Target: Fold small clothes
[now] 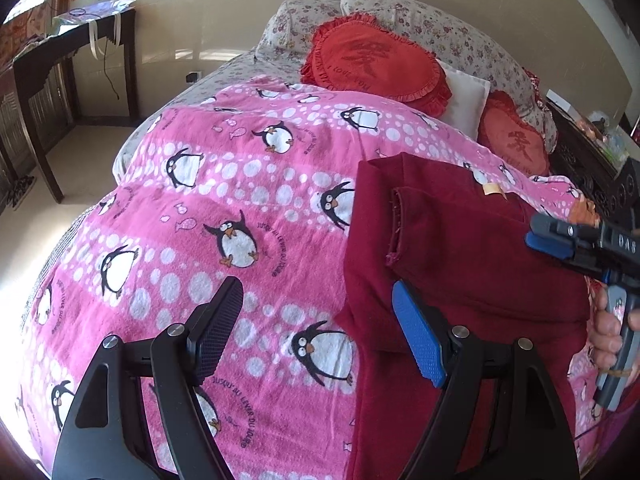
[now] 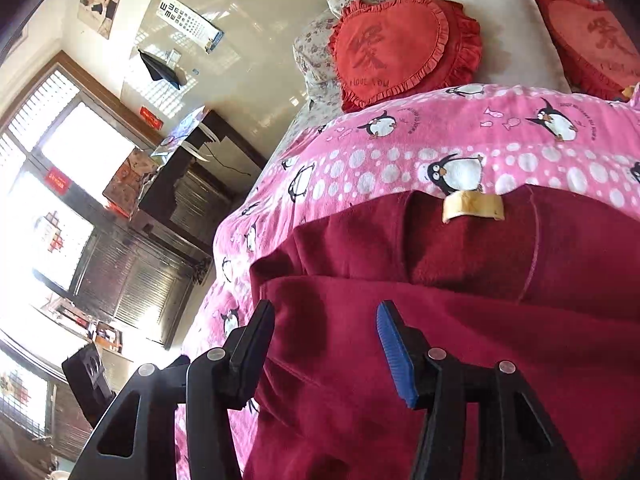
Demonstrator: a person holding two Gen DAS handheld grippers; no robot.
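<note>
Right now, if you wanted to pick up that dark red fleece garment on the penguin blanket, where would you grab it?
Probably at the folded sleeve's cuff of the dark red fleece garment. The cuff's edge lies raised and free on top, facing the open left gripper, so coming from the left lets one finger slide under it. The open right gripper hovers above the body.

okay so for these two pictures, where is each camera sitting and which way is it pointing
Left wrist: on the left gripper, above the penguin blanket, facing the pillows; its open fingers show, plus the right gripper and the hand holding it.
Right wrist: on the right gripper, low over the dark red garment, facing the headboard; open fingers show.
Shared: garment, blanket, heart cushion.
</note>
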